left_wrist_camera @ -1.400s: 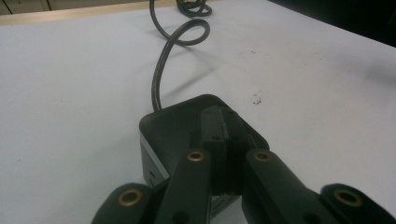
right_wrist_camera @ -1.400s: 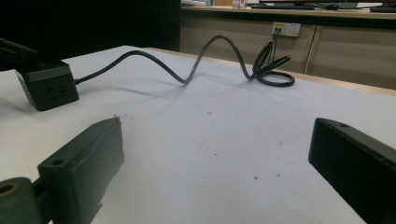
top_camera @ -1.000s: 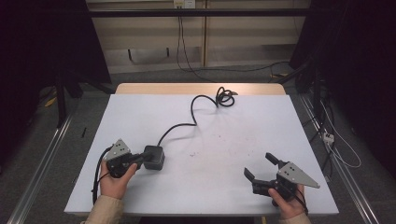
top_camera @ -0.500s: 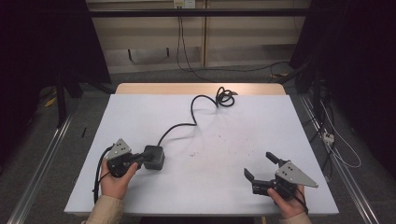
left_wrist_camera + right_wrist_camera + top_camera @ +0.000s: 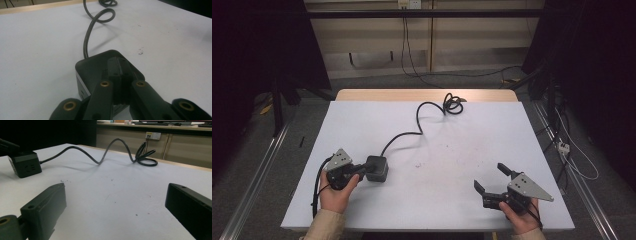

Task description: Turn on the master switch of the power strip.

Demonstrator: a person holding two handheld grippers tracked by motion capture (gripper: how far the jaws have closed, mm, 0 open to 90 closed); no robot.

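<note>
Resting on a white table (image 5: 462,165), a black cube-shaped power block (image 5: 377,168) sits toward the 8 o'clock part of the surface, well inside the left and near edges. Its black cord (image 5: 419,117) leaves the block toward 1 o'clock, arcs across the tabletop and ends in a loose coil (image 5: 453,104) at 12 o'clock, just beside the far wooden edge.

The left gripper (image 5: 358,171), held in the person's left hand (image 5: 334,192), meets the block from its 9 o'clock side. In the left gripper view its jaws are drawn together, pads touching, and lie over the block's top (image 5: 110,67); whether they pinch any part of the block cannot be told.

The right gripper (image 5: 494,181) sits at about 5 o'clock on the table, close to the near edge and near the right edge, held by the right hand (image 5: 519,220). Its jaws stand wide apart with nothing between them; in the right gripper view bare tabletop (image 5: 117,195) stretches ahead of them to the block (image 5: 24,164) and the coil (image 5: 146,157).

The middle of the table between the two grippers is open, marked by a few small dark specks (image 5: 418,164). The whole right half, from the cord to the 3 o'clock edge, lies free as well.
</note>
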